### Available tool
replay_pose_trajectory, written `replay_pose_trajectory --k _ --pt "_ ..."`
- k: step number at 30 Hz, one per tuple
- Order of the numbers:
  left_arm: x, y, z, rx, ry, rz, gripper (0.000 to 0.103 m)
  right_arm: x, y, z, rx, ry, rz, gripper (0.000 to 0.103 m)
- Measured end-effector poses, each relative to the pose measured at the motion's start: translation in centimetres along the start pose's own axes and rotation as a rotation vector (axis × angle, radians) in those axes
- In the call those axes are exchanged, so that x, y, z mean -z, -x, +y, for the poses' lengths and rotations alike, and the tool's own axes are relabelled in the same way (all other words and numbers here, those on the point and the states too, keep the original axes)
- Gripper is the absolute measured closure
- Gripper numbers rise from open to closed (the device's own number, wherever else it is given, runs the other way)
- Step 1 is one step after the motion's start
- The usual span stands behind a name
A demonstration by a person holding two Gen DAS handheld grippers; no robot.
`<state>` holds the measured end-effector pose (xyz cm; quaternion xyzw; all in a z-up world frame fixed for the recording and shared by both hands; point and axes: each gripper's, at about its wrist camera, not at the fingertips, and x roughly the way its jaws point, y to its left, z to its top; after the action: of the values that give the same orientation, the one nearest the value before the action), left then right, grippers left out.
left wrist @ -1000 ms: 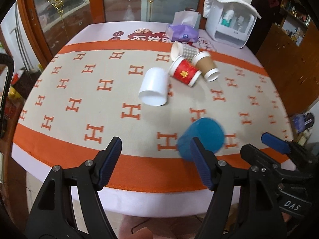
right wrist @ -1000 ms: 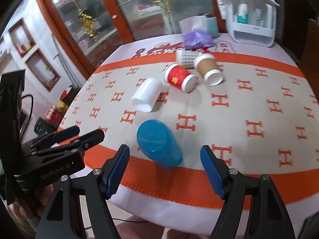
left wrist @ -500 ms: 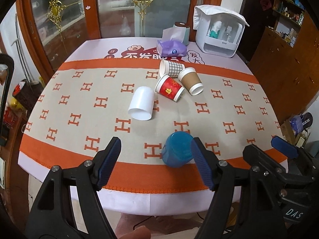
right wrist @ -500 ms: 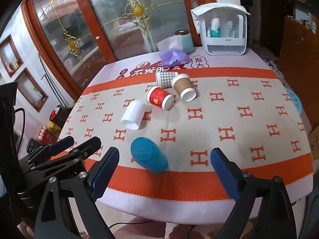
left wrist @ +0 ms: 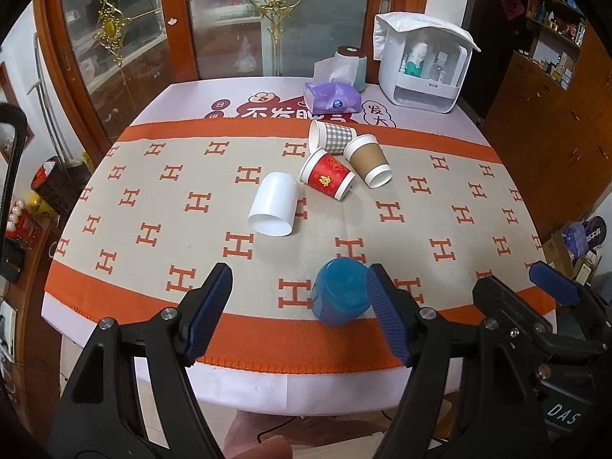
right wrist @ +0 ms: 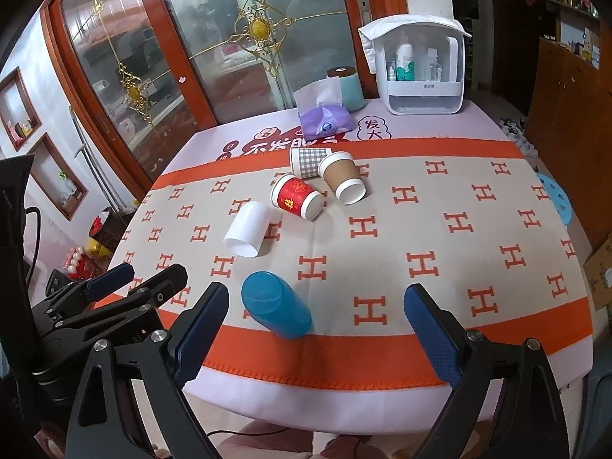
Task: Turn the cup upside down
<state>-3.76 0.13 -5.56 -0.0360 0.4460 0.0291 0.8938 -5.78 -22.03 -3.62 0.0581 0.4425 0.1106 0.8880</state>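
Note:
A blue cup (left wrist: 339, 295) stands upside down near the table's front edge, flat bottom up; it also shows in the right wrist view (right wrist: 276, 309). A white cup (left wrist: 274, 204), a red cup (left wrist: 327, 175), a brown cup (left wrist: 368, 160) and a checked cup (left wrist: 329, 137) lie on their sides further back. My left gripper (left wrist: 298, 311) is open and empty, held back from the table edge, its right finger just right of the blue cup. My right gripper (right wrist: 315, 338) is open and empty, off the front edge, the blue cup ahead between its fingers.
An orange and beige H-patterned cloth (left wrist: 160, 199) covers the table. A purple tissue pack (left wrist: 332, 97), a tissue roll (left wrist: 350, 65) and a white storage box (left wrist: 422, 69) stand at the back. Glass doors rise behind. A wooden cabinet (right wrist: 573, 88) stands at the right.
Both grippers have drawn back and up from the table, so more of it shows. The blue cup stays upside down near the front edge. The other cups have not moved.

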Motion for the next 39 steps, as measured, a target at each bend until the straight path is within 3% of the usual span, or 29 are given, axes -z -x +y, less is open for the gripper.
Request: replay_pose_trajectory --k 39 --pt "0.20 -0.29 0.41 -0.013 0.008 0.014 0.033 -0.07 -0.16 0.22 -0.001 -0.005 0.010 0.009"
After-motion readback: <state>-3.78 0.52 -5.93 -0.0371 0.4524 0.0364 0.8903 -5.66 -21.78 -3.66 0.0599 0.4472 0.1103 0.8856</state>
